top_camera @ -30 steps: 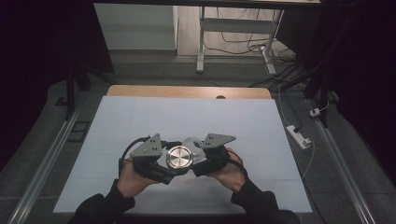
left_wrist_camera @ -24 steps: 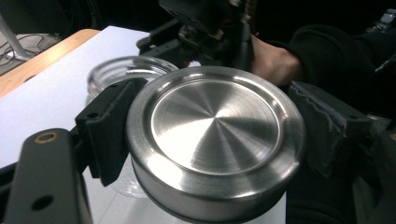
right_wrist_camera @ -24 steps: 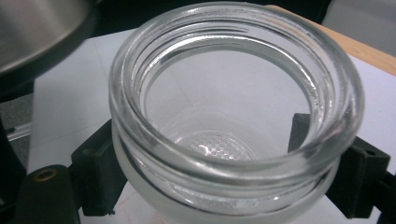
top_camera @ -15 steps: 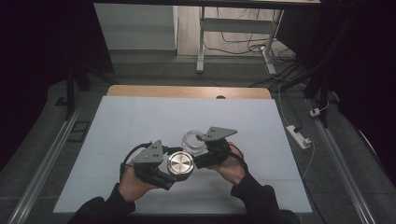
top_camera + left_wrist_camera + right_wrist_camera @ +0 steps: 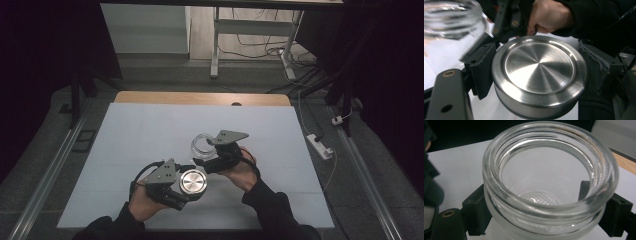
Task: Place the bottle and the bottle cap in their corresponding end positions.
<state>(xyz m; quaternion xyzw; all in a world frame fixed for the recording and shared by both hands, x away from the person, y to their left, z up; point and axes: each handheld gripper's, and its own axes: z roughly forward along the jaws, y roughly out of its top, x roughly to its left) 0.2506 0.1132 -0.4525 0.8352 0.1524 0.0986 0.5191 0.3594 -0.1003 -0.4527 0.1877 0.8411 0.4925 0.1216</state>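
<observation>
On the left, near the front edge of the desk (image 5: 125,145), the left hand-held gripper (image 5: 176,186) is clenched on a round metal lid (image 5: 193,182); in the left gripper view the black jaws press on opposite sides of the lid's rim (image 5: 539,75), which sits flat, top face up.

To its right and a little farther off, the right hand-held gripper (image 5: 207,159) is grasping an open glass jar (image 5: 202,145) around its neck. In the right gripper view the jar (image 5: 549,182) looks empty, its threaded mouth facing the camera, with the pads (image 5: 475,207) just under the lip. Lid and jar are apart, though near each other.

The risks lie in the grips, I judge. Smooth glass held only at the neck could slip or twist if the jaws ease at all, and a drop onto the desk might crack it. The lid's polished rim offers little purchase too; a tilt of the left hand could let it slide out. Bringing the two together carelessly could knock metal against glass.
</observation>
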